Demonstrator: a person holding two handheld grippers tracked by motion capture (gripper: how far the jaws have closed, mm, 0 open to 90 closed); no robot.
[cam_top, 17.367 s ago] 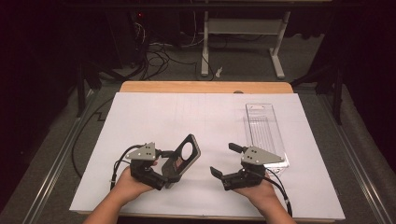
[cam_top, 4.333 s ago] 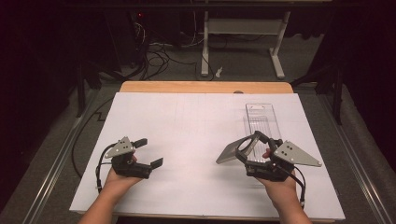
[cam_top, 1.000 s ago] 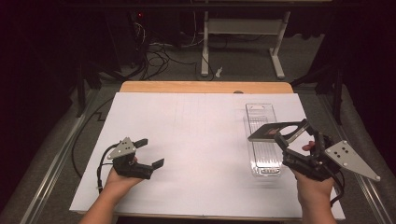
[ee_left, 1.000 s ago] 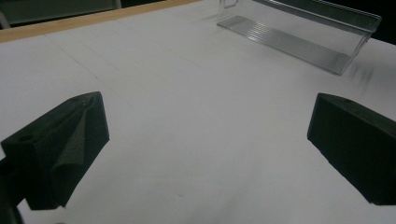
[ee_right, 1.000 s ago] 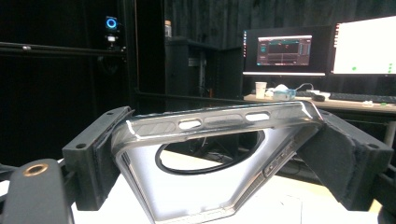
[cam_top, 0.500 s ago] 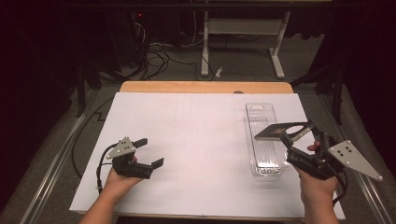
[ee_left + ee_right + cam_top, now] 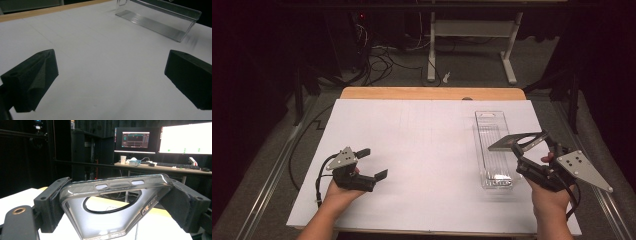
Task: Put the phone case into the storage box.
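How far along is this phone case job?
The right gripper already has the phone case clamped and lifted. It now hangs over the clear plastic tray, apparently where it is headed. Setting it down and letting go remain. The left gripper rests open and holds nothing.

No readable text, labels or numbers anywhere, distant monitors (image 7: pixel 160 140) (glowing) too small to read

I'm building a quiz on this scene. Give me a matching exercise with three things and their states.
Things:
1. left gripper
2. right gripper
3. clear plastic tray

States:
A. lies on the white table
B. open, holding nothing
C. shut on the phone case

Pairs: 1-B, 2-C, 3-A
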